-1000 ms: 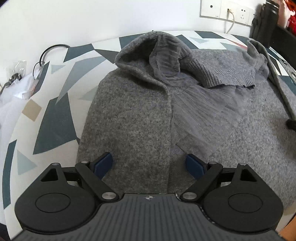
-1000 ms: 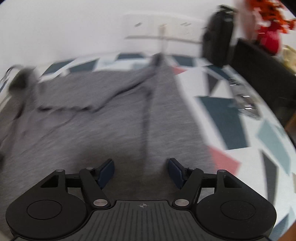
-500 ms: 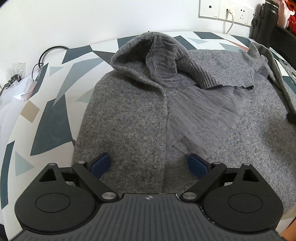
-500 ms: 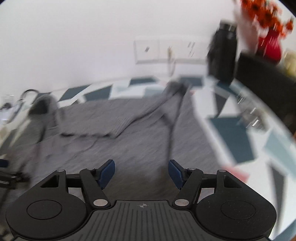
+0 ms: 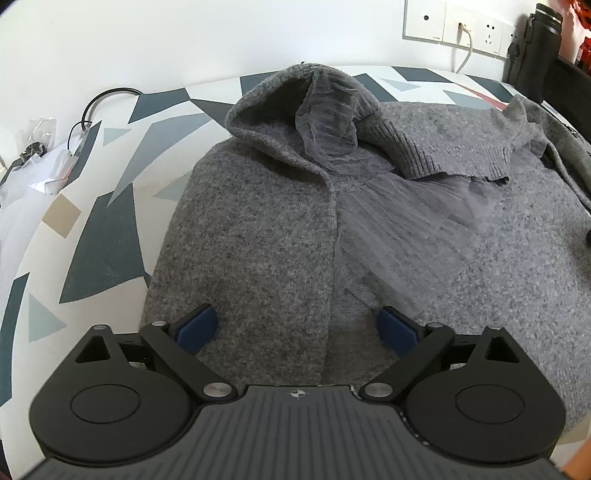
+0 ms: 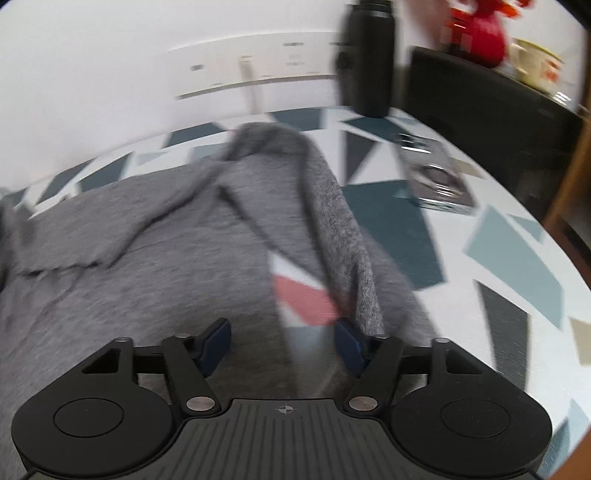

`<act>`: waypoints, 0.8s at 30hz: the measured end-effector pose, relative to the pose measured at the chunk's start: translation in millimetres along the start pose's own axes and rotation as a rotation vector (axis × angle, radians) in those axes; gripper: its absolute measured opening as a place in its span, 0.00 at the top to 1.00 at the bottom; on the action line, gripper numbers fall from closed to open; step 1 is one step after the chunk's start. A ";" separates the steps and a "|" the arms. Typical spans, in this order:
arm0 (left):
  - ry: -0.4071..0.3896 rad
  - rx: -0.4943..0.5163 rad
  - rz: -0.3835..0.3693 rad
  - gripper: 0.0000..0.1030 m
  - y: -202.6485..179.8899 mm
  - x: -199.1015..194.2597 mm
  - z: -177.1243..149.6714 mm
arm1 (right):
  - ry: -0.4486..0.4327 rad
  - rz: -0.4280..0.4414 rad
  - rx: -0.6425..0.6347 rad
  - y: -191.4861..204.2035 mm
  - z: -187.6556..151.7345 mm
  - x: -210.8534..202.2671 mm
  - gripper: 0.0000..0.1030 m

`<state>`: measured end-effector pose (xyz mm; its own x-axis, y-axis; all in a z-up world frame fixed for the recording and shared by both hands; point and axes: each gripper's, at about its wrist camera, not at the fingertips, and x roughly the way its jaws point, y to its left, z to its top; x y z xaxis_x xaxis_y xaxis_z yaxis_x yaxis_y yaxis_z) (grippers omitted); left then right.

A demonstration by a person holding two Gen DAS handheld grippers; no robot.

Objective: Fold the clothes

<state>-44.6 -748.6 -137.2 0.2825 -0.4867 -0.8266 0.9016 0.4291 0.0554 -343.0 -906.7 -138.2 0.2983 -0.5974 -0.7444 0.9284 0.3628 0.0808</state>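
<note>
A grey knit hooded sweater (image 5: 258, 229) with a sheer grey mesh lining (image 5: 399, 229) lies spread on the patterned table. Its hood (image 5: 295, 99) points to the far wall. My left gripper (image 5: 297, 328) is open and empty, low over the sweater's near left part. In the right wrist view the sweater (image 6: 147, 258) fills the left, and a long sleeve or strap (image 6: 332, 206) runs along its right edge. My right gripper (image 6: 282, 345) is open and empty above that edge. This view is motion-blurred.
The table (image 5: 103, 236) has a white top with teal, grey and pink shapes. A black bottle (image 6: 369, 55) and wall sockets (image 5: 458, 26) stand at the back. A black box (image 6: 480, 107) and a clear packet (image 6: 436, 177) are at the right. Cables and plastic bags (image 5: 40, 162) lie far left.
My right gripper has swung right, from over the sweater's body to its right edge near the sleeve. My left gripper has drawn back slightly. Both stay open.
</note>
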 end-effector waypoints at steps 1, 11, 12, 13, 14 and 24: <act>-0.010 0.012 0.000 0.33 -2.9 -3.7 -1.0 | 0.004 0.015 -0.032 7.8 -0.3 1.6 0.54; -0.030 0.052 -0.004 0.91 -11.4 -27.8 -25.7 | 0.016 0.070 -0.080 27.7 -4.6 -7.9 0.93; -0.026 0.048 -0.009 0.91 -10.4 -30.7 -29.2 | 0.024 0.072 -0.077 25.4 -4.9 -8.9 0.93; -0.023 0.045 -0.015 0.91 -9.5 -33.7 -32.9 | 0.029 0.072 -0.076 24.0 -7.4 -11.3 0.93; -0.022 0.042 -0.019 0.91 -9.7 -36.8 -37.1 | 0.035 0.072 -0.075 22.7 -10.1 -13.8 0.93; -0.012 0.026 -0.070 0.91 -13.6 -57.0 -63.7 | 0.045 0.021 -0.078 14.8 -28.3 -32.7 0.93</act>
<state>-93.8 -678.2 -126.5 0.2223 -0.5243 -0.8220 0.9276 0.3735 0.0127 -345.2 -861.6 -131.4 0.3057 -0.5572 -0.7720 0.9014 0.4306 0.0461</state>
